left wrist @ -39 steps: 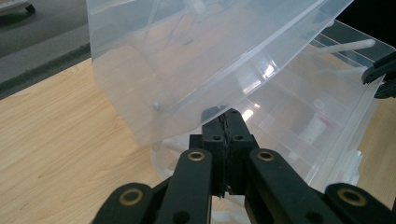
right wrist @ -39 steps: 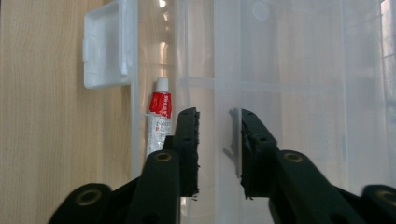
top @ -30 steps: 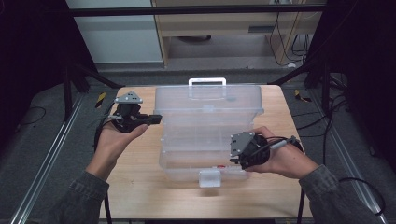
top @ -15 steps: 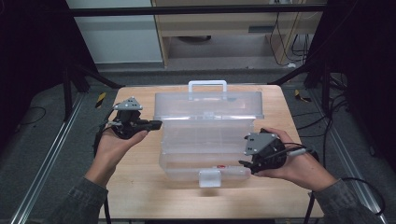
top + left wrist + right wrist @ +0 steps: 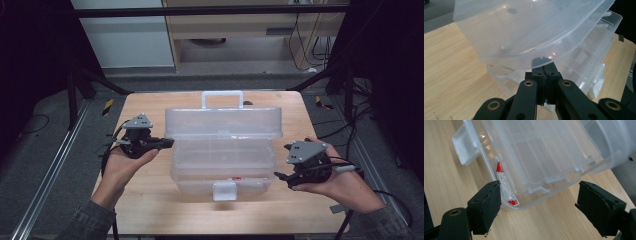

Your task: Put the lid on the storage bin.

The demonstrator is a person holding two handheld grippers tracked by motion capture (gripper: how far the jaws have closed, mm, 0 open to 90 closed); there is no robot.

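A clear plastic toolbox [image 5: 222, 167] stands mid-table, its lid [image 5: 222, 122] partly raised and its white handle [image 5: 222, 97] at the far side. My left gripper [image 5: 169, 143] is shut, its tips touching under the lid's left edge; in the left gripper view the gripper [image 5: 545, 67] sits just beneath the lid rim [image 5: 524, 63]. My right gripper [image 5: 280, 161] stands open beside the box's right front corner, apart from it. Inside the base lies a red and white tube [image 5: 505, 185], between the spread jaws of the right gripper [image 5: 539, 187].
A white latch [image 5: 224, 190] hangs off the box's front wall. The wooden table [image 5: 150, 210] has bare room on both sides of the box. Black frame posts and cables surround the table, and a cabinet stands behind.
My right gripper has drawn back to the right, away from the box's front. My left gripper has shifted toward the lid's left edge. The lid stands more raised.
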